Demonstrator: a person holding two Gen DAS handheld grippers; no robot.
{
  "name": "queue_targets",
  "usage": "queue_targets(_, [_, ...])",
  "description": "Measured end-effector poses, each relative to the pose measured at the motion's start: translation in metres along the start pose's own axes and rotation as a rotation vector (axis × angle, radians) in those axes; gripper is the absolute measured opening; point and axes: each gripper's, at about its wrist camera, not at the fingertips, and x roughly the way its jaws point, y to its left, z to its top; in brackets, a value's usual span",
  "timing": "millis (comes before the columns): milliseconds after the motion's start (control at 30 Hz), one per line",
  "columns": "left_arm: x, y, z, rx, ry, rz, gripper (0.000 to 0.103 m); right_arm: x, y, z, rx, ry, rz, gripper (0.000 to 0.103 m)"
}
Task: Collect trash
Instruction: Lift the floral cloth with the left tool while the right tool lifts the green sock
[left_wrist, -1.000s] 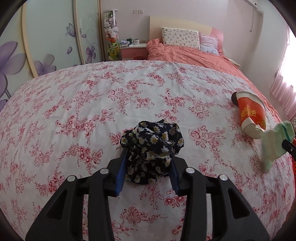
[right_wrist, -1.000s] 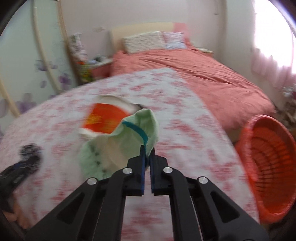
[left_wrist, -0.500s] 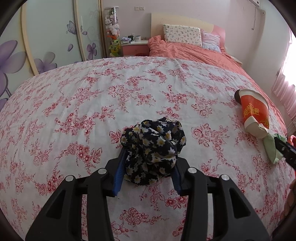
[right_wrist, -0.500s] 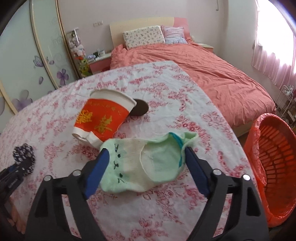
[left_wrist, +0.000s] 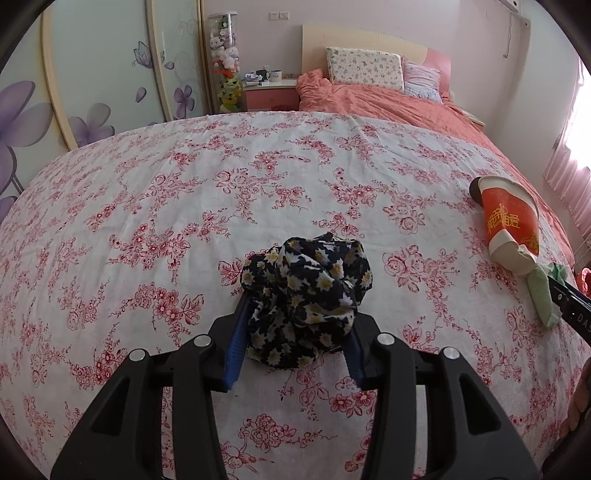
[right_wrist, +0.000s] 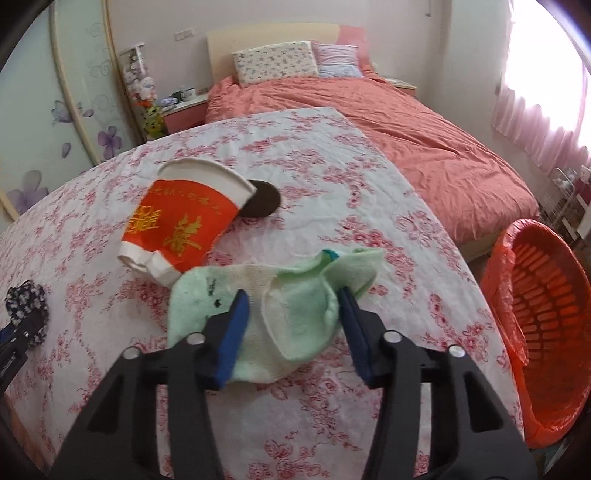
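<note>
My left gripper (left_wrist: 299, 314) is shut on a balled dark cloth with a daisy print (left_wrist: 306, 273), which rests on the flowered bedspread (left_wrist: 184, 192). In the right wrist view, a pale green sock (right_wrist: 207, 288) lies bunched on the bedspread between the fingers of my right gripper (right_wrist: 293, 299). Its jaws are closing around the sock, with a wide gap still between them. A crushed red and white paper cup (right_wrist: 177, 225) lies on its side just beyond the sock, with a brown round disc (right_wrist: 262, 203) behind its rim. The cup (left_wrist: 509, 221) and the sock (left_wrist: 539, 288) also show at the right of the left wrist view.
An orange plastic basket (right_wrist: 546, 295) stands on the floor off the bedspread's right edge. A bed with a coral duvet (right_wrist: 424, 147) and pillows lies beyond. A pink nightstand (left_wrist: 271, 96) and a flower-painted wardrobe (left_wrist: 92, 92) are at the far left.
My right gripper, which held the sock pinched above the bedspread, laid it down, opened wide, and has since narrowed around it. The left gripper and its cloth have stayed put.
</note>
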Motion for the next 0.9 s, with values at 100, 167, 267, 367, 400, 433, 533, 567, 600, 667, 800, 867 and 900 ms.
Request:
queue_targets(100, [0.0,0.0,0.0,0.001,0.0,0.001,0.045,-0.001,0.003,0.0,-0.012,-0.006,0.041,0.074])
queue_targets(167, [0.0,0.0,0.0,0.002,0.0,0.002,0.045,-0.002,0.009,0.0,-0.026,-0.006,0.044,0.078])
queue_targets(267, [0.0,0.001,0.0,0.001,0.0,0.001,0.045,0.005,0.018,0.001,-0.061,0.029,0.03,0.079])
queue_targets(367, [0.0,0.001,0.0,0.001,0.0,0.001,0.045,0.005,0.023,0.001,-0.084,0.025,0.013,0.068])
queue_targets(400, [0.0,0.0,0.0,0.001,0.0,0.001,0.045,0.003,0.022,0.001,-0.083,0.016,0.013,0.054])
queue_targets(433, [0.0,0.0,0.0,0.001,0.0,0.002,0.045,0.002,0.021,0.001,-0.08,0.009,0.009,0.041])
queue_targets(533, [0.0,0.0,0.0,0.001,0.0,0.002,0.045,0.001,0.017,0.001,-0.079,0.002,0.01,0.017])
queue_targets(567, [0.0,-0.001,0.0,0.001,0.0,0.002,0.046,0.001,0.015,0.001,-0.08,0.001,0.015,0.013])
queue_targets(600, [0.0,0.0,0.0,0.001,0.0,0.002,0.046,0.001,0.013,0.001,-0.081,0.001,0.02,0.01])
queue_targets(667, [0.0,-0.001,0.0,0.001,0.0,0.002,0.046,-0.001,0.011,0.0,-0.088,-0.002,0.025,0.008])
queue_targets(800, [0.0,-0.001,0.0,0.001,0.0,0.001,0.046,-0.004,0.002,-0.001,-0.051,-0.013,-0.002,0.008])
queue_targets(867, [0.0,-0.001,0.0,0.001,0.0,0.001,0.046,-0.002,0.001,-0.001,-0.044,-0.003,0.003,0.008])
queue_targets(900, [0.0,-0.001,0.0,0.0,0.0,0.0,0.046,-0.002,0.001,-0.001,-0.046,-0.002,0.001,0.008])
